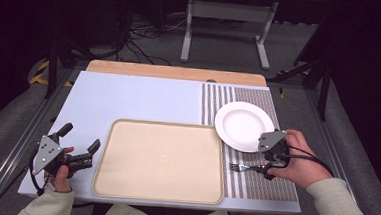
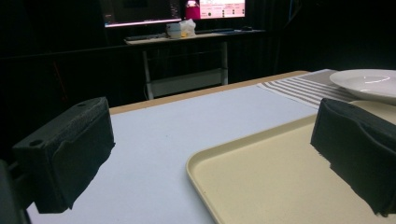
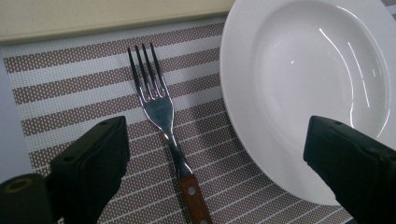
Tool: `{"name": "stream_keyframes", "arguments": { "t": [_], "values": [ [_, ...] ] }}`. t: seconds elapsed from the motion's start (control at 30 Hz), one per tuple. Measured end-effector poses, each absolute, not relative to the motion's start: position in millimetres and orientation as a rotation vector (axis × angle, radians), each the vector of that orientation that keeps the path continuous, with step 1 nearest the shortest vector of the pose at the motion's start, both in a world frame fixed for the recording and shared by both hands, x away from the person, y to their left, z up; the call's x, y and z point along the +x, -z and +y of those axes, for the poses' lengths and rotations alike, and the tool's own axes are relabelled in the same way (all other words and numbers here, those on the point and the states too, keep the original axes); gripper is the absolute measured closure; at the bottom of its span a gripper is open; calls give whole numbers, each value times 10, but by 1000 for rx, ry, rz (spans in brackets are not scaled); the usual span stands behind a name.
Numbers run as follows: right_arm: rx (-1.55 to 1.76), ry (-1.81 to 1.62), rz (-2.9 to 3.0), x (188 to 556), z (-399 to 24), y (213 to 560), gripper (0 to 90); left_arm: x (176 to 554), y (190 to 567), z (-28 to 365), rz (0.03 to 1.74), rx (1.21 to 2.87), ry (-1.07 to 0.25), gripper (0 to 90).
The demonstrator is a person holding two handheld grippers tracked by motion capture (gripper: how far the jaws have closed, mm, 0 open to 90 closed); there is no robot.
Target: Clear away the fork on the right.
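Right gripper (image 3: 219,154): jaws wide, fork (image 3: 161,116) lying between them, white plate (image 3: 308,88) just beside. Left gripper (image 2: 210,158): wide, empty.

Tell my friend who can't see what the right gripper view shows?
A fork with a wooden handle lies on a striped placemat, between the open black jaws of the right gripper, not touched by them. An empty white plate sits beside the fork, and a beige tray's edge runs along the top.
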State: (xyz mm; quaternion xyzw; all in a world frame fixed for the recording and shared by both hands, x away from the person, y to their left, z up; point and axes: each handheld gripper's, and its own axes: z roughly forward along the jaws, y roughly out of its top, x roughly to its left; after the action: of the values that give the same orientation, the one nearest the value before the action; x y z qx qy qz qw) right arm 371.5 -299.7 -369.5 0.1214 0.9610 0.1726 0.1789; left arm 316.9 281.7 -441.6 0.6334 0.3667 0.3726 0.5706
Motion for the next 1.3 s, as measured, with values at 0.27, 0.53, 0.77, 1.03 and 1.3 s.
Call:
{"name": "stream_keyframes", "arguments": {
  "t": [0.27, 0.53, 0.77, 1.03, 1.3],
  "values": [
    [301, -395, 2768, 3730, -2968, 3756, 79, 3170, 4415, 2822, 858, 1487, -877, 0],
    [285, -335, 2803, 3721, -2966, 3781, 80, 3168, 4413, 2819, 857, 1488, -880, 0],
    [253, -280, 2849, 3717, -2975, 3814, 115, 3168, 4416, 2812, 859, 1483, -876, 0],
    [208, -258, 2879, 3756, -2997, 3844, 164, 3168, 4417, 2815, 861, 1483, -875, 0],
    [194, -191, 2944, 3816, -3065, 3920, 270, 3170, 4418, 2816, 861, 1486, -876, 0]
  ]
}}
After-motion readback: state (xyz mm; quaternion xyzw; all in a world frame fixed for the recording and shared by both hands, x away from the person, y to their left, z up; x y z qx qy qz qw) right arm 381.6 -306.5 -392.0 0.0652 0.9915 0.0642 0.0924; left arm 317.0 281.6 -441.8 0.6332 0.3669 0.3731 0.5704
